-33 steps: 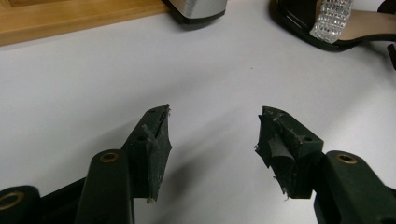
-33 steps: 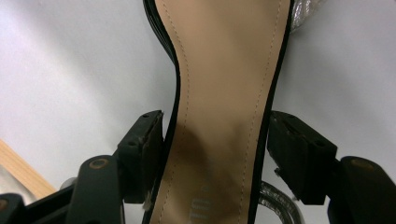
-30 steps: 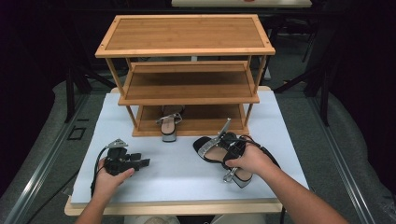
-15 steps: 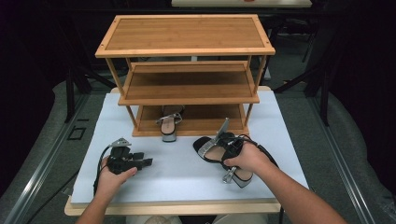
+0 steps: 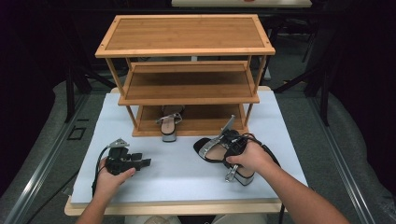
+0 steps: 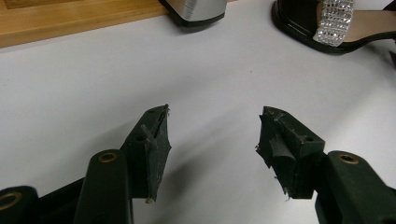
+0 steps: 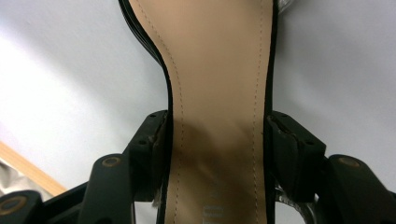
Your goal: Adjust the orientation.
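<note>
Centrally on the white table top (image 5: pixel 177 168), in front of a three-tier wooden shoe rack (image 5: pixel 187 46), lies a black block-heeled sandal (image 5: pixel 210 150) with a tan insole and a glittering silver toe strap; its silver heel points toward the person and its toe toward the rack. The right gripper (image 5: pixel 232 145) sits over the sandal's middle. In the right gripper view the two black jaws have just been closing, and their pads now press against both edges of the tan insole (image 7: pixel 219 93) at its narrow waist (the sole fills the gap between them), so the sandal is clamped. The left gripper (image 5: pixel 142 163) rests on the table to the left, well apart from the sandal, held in the person's left hand (image 5: pixel 109 179). In the left gripper view its jaws stand part-way open over bare white surface, with nothing between them; the strap end of the sandal (image 6: pixel 332 23) appears at upper right. A second matching sandal (image 5: pixel 169 122) stands on the rack's bottom shelf, its silver heel overhanging the front edge.
</note>
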Available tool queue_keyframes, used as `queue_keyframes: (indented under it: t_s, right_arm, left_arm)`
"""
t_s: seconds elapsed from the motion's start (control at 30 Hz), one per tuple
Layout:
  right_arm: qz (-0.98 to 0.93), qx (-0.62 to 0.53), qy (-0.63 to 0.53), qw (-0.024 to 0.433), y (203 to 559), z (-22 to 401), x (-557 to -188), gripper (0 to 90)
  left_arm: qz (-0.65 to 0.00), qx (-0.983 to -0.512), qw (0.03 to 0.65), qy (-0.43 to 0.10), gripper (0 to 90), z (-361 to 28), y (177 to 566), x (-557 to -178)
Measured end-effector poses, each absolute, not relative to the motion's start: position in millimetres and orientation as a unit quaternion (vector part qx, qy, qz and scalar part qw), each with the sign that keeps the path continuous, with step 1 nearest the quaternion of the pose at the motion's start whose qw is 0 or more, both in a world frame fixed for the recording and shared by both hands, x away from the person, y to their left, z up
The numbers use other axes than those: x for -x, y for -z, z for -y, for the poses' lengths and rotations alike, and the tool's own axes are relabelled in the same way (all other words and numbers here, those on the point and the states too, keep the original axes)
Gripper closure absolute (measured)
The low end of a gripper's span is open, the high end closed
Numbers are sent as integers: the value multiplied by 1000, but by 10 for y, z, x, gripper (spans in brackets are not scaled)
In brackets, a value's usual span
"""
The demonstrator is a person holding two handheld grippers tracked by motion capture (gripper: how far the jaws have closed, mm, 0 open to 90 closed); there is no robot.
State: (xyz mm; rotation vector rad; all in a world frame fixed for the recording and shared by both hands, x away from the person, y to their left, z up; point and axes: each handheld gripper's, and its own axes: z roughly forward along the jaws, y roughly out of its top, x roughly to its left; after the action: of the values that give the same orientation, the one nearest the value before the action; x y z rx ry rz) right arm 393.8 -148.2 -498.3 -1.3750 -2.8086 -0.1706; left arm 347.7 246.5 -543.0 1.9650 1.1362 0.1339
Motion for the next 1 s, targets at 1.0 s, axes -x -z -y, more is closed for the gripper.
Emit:
queue_keyframes:
  t_s: [1.0]
  right_arm:
    - [870,480,115,-6,4764,1481,-4259,419]
  left_arm:
    - [-454,-785,418,-51,425,-2459,5447,-3468]
